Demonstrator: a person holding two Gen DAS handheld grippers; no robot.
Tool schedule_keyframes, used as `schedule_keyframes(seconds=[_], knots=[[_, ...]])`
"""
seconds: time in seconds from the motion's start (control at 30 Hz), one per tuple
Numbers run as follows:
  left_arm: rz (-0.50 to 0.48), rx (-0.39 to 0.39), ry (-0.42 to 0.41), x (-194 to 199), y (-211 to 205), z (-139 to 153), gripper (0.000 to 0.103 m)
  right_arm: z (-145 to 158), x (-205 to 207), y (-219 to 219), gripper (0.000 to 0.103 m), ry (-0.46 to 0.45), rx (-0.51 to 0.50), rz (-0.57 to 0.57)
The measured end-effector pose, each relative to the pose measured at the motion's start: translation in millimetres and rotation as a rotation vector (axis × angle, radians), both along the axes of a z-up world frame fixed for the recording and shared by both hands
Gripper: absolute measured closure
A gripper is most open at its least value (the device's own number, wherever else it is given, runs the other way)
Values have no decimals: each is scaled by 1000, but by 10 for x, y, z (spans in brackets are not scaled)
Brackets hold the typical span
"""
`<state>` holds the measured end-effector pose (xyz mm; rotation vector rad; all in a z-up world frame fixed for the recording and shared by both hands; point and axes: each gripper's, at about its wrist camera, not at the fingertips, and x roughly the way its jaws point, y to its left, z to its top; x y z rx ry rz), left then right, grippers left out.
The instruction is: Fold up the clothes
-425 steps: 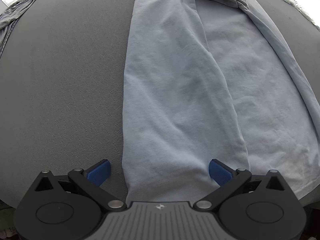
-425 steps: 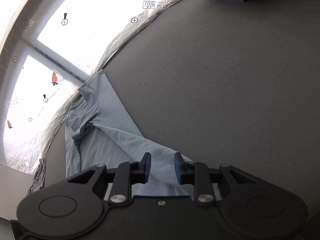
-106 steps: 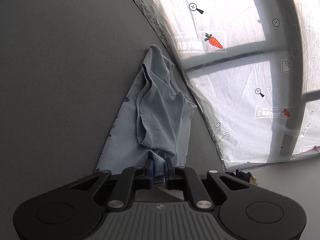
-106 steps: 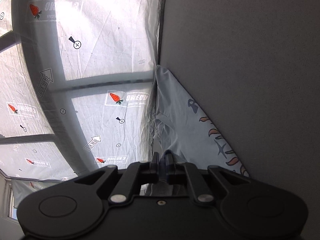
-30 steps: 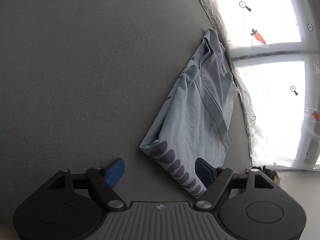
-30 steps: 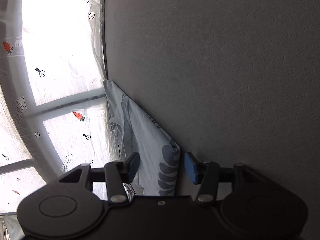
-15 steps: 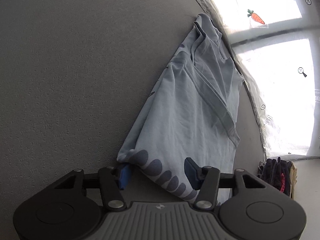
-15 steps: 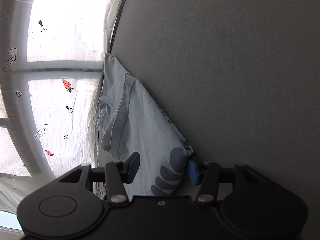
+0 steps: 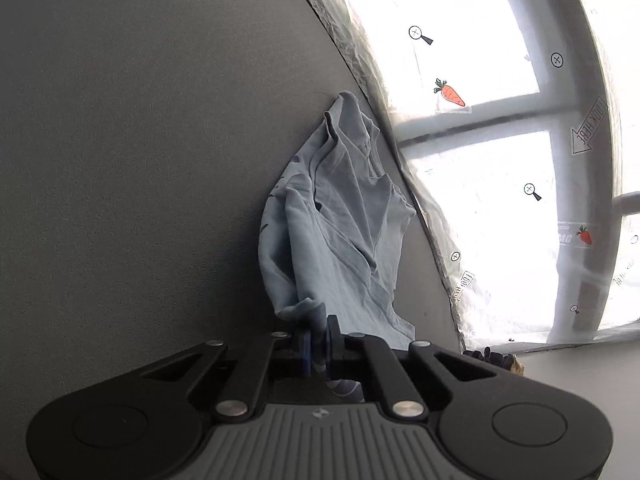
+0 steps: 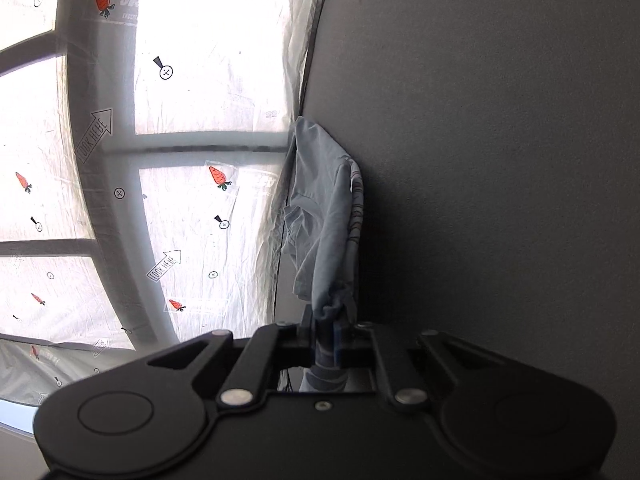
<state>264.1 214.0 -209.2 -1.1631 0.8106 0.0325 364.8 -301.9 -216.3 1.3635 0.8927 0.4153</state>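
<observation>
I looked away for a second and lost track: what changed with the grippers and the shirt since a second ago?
Both grippers closed: the left gripper and right gripper, open around the folded end a second ago, now pinch the light blue shirt, which bunches and hangs from them. The far end remains by the grey table edge.

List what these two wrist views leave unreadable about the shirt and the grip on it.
- Left wrist view: the light blue shirt hangs bunched, so its fold state is unclear; the left gripper body hides the pinched edge.
- Right wrist view: the shirt's print shows only as a sliver, wrapped behind a fold; the right gripper covers the held part.
- Left wrist view: a dark item is cut off by the gripper body.
</observation>
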Motion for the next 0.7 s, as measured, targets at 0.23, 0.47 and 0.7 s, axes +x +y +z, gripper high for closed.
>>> schedule_keyframes(seconds=[0.23,0.47,0.7], knots=[[1,-74,-18,-679,-48,549,97,321,-547,-167,95,48,85,11],[89,-161,70,-768,-22,174,98,171,-860,-254,95,147,134,-9],[89,-140,26,-580,19,246,98,243,-581,-142,95,97,130,14]])
